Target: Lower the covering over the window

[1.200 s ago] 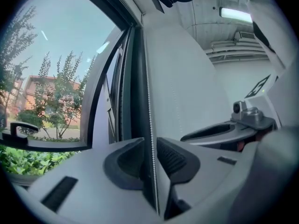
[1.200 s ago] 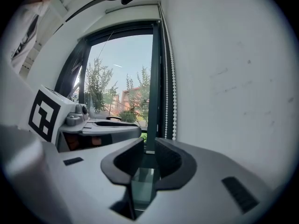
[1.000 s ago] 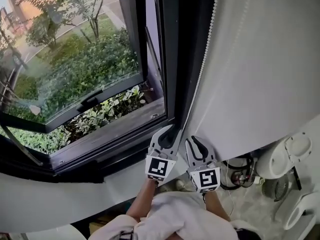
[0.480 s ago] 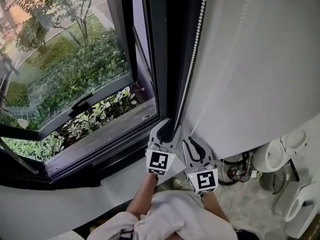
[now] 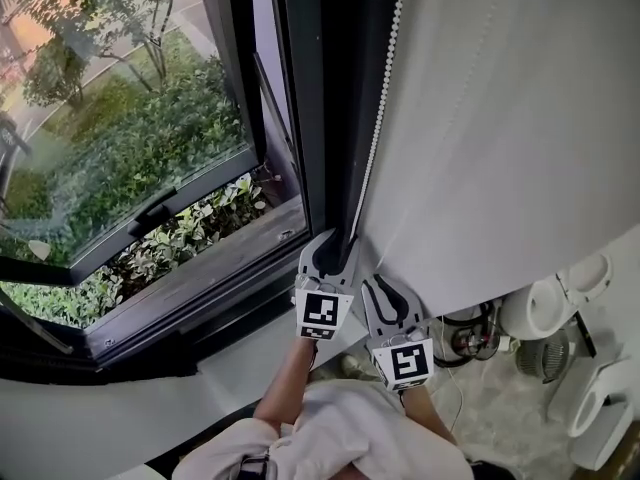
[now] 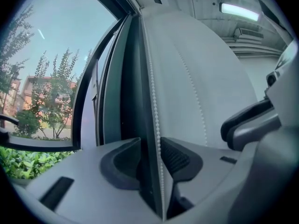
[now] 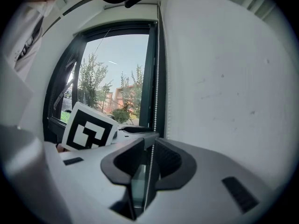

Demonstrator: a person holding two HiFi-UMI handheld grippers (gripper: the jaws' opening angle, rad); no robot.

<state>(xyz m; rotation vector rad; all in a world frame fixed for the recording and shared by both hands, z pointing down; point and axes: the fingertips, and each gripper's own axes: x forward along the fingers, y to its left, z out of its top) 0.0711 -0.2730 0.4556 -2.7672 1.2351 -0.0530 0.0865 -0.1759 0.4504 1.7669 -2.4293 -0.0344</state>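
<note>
The window shows bare glass with no covering over it, so the lowering seems barely begun and most of the pulling is left. The bead chain runs down the dark frame, just beside a white sheet. The right gripper is pinched on the chain. The left gripper is opening, with the chain loose between its jaws. Only the right gripper view shows the window's uncovered top; only the head view shows both grippers close together on the chain.

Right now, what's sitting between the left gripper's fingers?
The bead chain runs between the left gripper's fingers, which are opening; the left gripper view shows it.
</note>
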